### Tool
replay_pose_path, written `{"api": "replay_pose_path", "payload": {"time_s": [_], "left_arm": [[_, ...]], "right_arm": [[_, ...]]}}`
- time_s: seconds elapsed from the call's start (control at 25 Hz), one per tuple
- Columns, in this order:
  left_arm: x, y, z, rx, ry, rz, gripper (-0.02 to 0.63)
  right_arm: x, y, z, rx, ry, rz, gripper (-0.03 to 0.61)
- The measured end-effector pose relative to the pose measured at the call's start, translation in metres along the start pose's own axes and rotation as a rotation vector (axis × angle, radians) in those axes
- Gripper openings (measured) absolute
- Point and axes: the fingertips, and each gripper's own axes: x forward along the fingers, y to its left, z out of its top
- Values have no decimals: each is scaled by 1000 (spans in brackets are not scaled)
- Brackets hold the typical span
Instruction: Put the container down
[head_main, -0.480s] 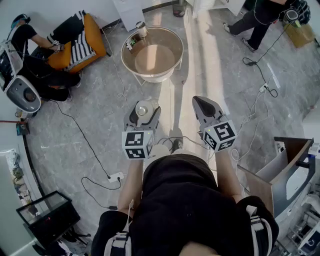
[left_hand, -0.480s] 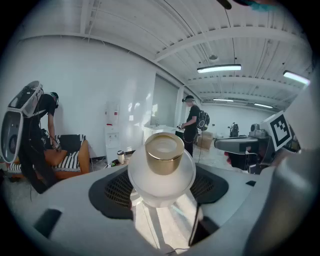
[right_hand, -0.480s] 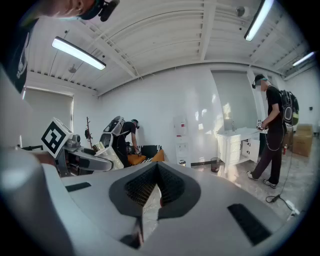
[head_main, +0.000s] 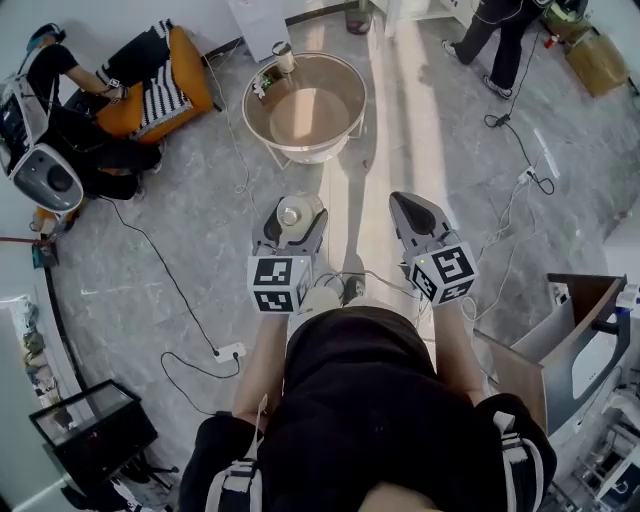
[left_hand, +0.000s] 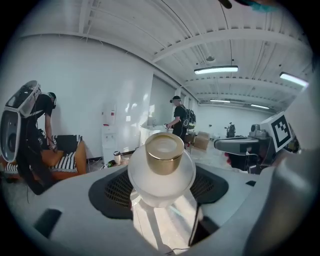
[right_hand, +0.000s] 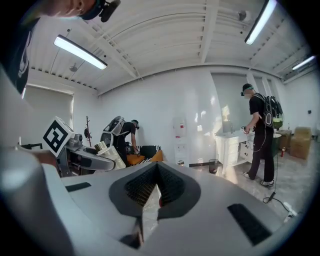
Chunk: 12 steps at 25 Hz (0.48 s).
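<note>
Left gripper (head_main: 291, 222), at centre left of the head view, has its jaws spread wide and clamped on the frosted white container with a gold cap (left_hand: 162, 165), which is upright in the air above the grey marbled floor (head_main: 180, 230). Right gripper (head_main: 409, 212) beside it is closed and empty. A good set-down probably means carrying it to the round tan-topped table (head_main: 305, 118) at upper centre, keeping it upright, lowering until the base rests, then releasing. No brand or label is legible; only black-and-white square markers (head_main: 277, 283) show.
</note>
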Motion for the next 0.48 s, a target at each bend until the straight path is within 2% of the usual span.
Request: {"api": "replay_pose_path", "payload": {"time_s": [0.24, 0.48], "left_arm": [[-5, -7, -5, -11, 5, -7, 344], [-5, -10, -13, -21, 18, -6, 344]], "right_arm": [[-7, 3, -4, 1, 12, 4, 3], [-7, 9, -13, 40, 19, 63, 3]]}}
